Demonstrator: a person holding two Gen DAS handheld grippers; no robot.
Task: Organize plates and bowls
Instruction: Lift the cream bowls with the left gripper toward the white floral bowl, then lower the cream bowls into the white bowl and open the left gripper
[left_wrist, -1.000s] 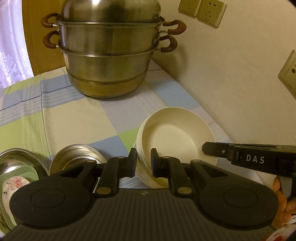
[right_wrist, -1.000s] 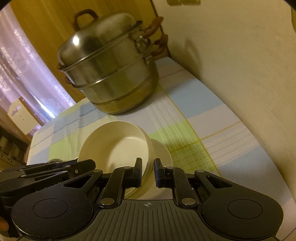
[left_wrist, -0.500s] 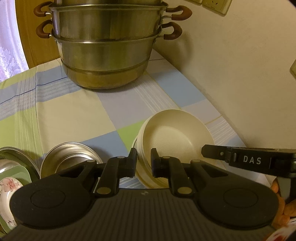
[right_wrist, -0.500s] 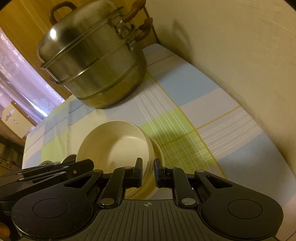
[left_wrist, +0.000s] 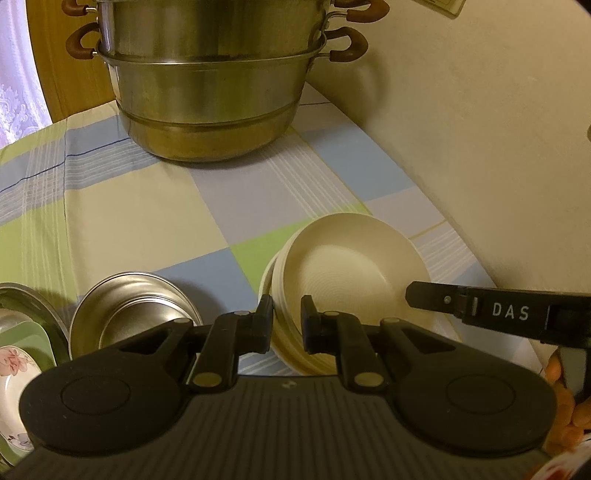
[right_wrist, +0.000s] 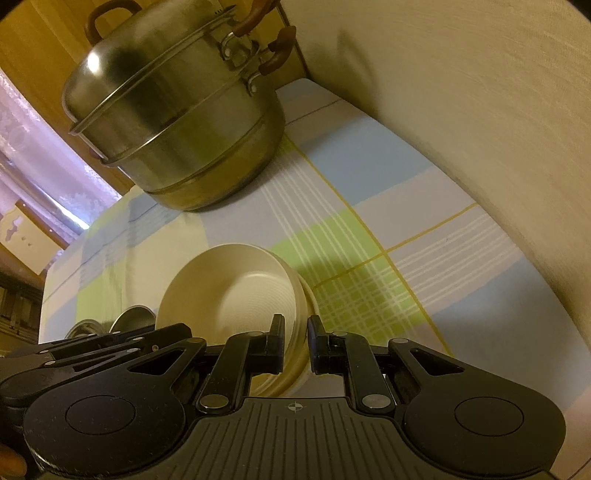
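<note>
We grip the cream bowl rim with both grippers, left and right. Only the left view shows the steel bowl and a floral plate.

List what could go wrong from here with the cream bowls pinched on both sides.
1. Both tongs, left and right, pinch only the rim of the cream bowls, and the stack is tilted; the inner bowl could slide out.
2. The metal bowl sits close beside the stack, so a sideways swing may knock it.
3. The wall is near on the other side; the right tongs could scrape it.
</note>
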